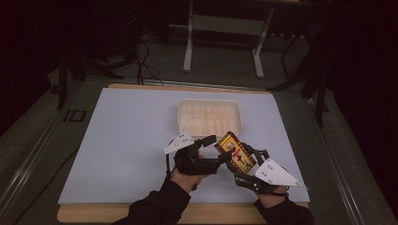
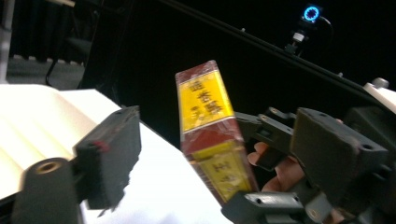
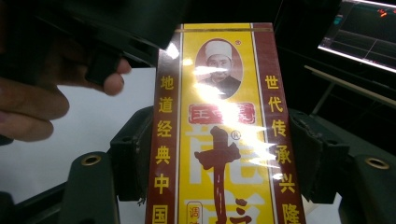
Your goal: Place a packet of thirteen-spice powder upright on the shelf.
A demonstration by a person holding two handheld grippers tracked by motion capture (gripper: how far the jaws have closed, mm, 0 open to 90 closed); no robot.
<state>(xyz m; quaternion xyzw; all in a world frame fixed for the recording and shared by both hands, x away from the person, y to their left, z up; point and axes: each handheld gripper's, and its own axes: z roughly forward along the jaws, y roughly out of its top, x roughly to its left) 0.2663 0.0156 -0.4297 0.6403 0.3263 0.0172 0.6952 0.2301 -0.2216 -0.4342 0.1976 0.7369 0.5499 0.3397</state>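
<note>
In the high view I see my right hand-held gripper (image 1: 236, 165) clamped on the yellow box (image 1: 236, 152) at lower centre, long axis tilting up-left toward the white tray (image 1: 209, 103), while in the left gripper view my left hand-held gripper (image 2: 205, 163) stands fairly wide around the box, not touching, and in the right gripper view the box stands upright between the jaws.

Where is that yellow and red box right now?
The yellow and red box is clamped in the right gripper, lifted above the near part of the table, just in front of the white tray and beside the left gripper.
</note>
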